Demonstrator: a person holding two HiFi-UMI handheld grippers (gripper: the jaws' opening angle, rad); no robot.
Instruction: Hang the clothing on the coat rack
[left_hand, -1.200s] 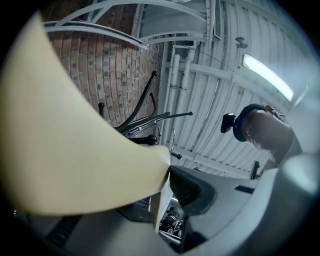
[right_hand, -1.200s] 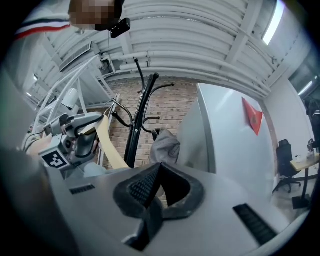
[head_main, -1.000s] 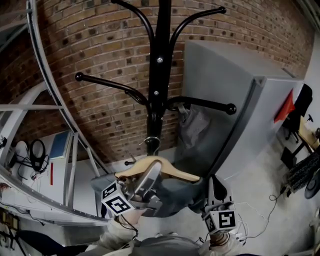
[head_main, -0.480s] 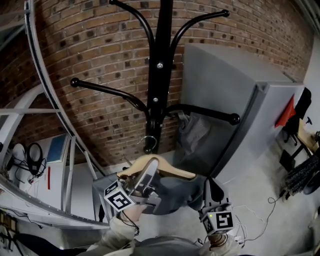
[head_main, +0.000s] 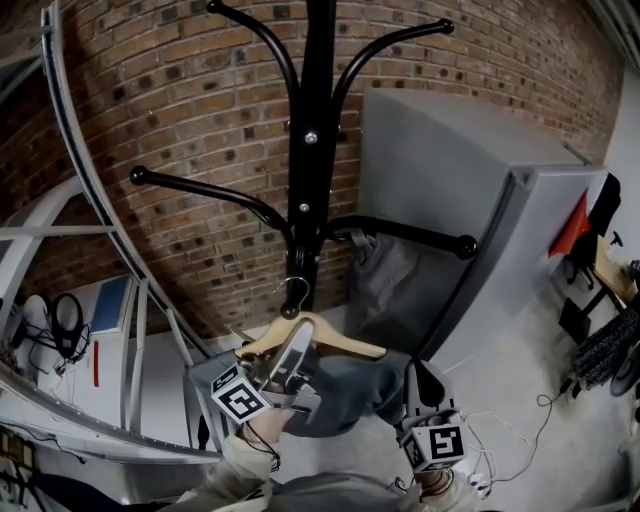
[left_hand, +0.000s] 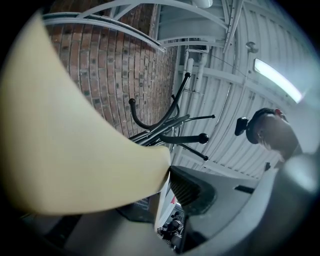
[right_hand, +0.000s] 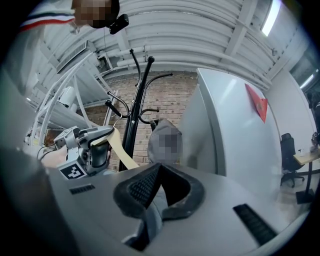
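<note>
A black coat rack (head_main: 308, 150) stands against the brick wall. A wooden hanger (head_main: 335, 338) with a metal hook (head_main: 293, 294) carries a grey garment (head_main: 350, 385). The hook hangs free in front of the pole, below the rack's arms. My left gripper (head_main: 300, 345) is shut on the hanger's left shoulder, and the pale wood (left_hand: 75, 140) fills the left gripper view. My right gripper (head_main: 420, 372) is shut on the garment's right side, with grey cloth (right_hand: 154, 212) pinched between the pads. Another grey piece of clothing (head_main: 385, 268) hangs from the rack's right arm.
A tall grey cabinet (head_main: 470, 200) stands close to the right of the rack. A curved white metal frame (head_main: 90, 190) runs along the left, with headphones (head_main: 70, 305) on a shelf beyond it. Cables (head_main: 530, 420) lie on the floor at right.
The hanger with both grippers has drifted slightly left, its hook staying just in front of the rack's pole. Both grips are unchanged.
</note>
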